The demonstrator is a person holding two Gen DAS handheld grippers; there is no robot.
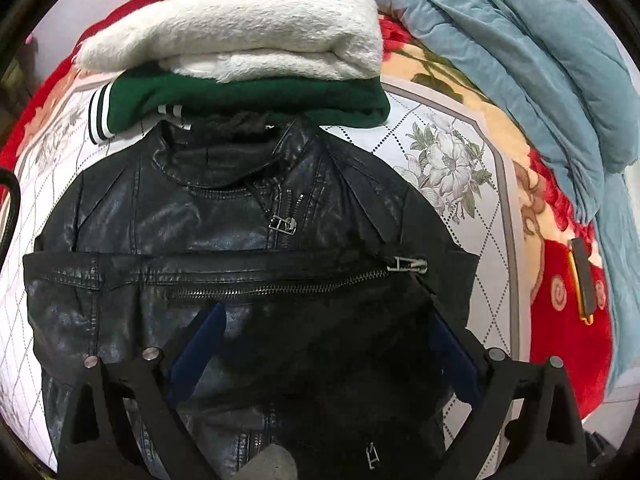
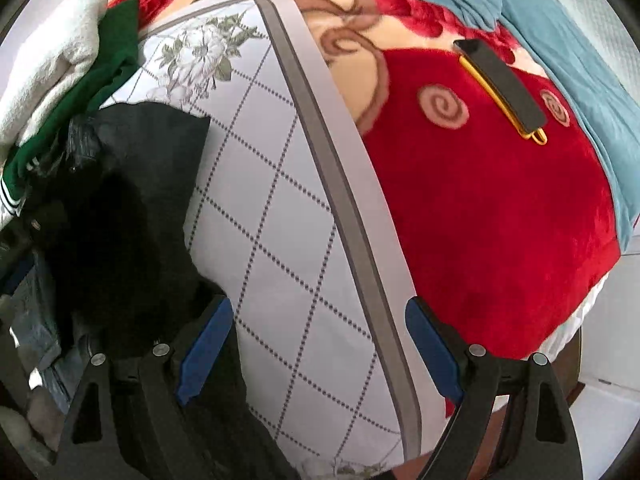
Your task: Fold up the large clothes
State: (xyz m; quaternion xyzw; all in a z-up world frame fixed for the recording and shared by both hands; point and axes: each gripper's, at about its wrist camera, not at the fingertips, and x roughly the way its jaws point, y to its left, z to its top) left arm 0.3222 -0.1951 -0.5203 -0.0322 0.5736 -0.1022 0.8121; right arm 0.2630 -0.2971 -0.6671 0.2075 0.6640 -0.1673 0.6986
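Note:
A black leather jacket (image 1: 208, 216) lies face up on a white quilted mat (image 1: 460, 208), collar toward the far side. A sleeve with a zip is folded across its chest. My left gripper (image 1: 324, 344) hovers over the jacket's lower half, jaws wide open, with dark jacket fabric below the blue pads (image 1: 196, 344) and nothing pinched. In the right wrist view the jacket (image 2: 132, 200) lies at the left. My right gripper (image 2: 320, 352) is open over the bare mat (image 2: 280, 208), and its left pad (image 2: 204, 352) is close to the jacket's edge.
Beyond the collar is a folded stack: a white fluffy garment (image 1: 248, 24) on a green one with striped cuffs (image 1: 256, 96). A red floral blanket (image 2: 480, 220) lies under the mat, with a phone in a yellow case (image 2: 500, 84) on it. A light blue quilt (image 1: 540, 60) is bunched at the far right.

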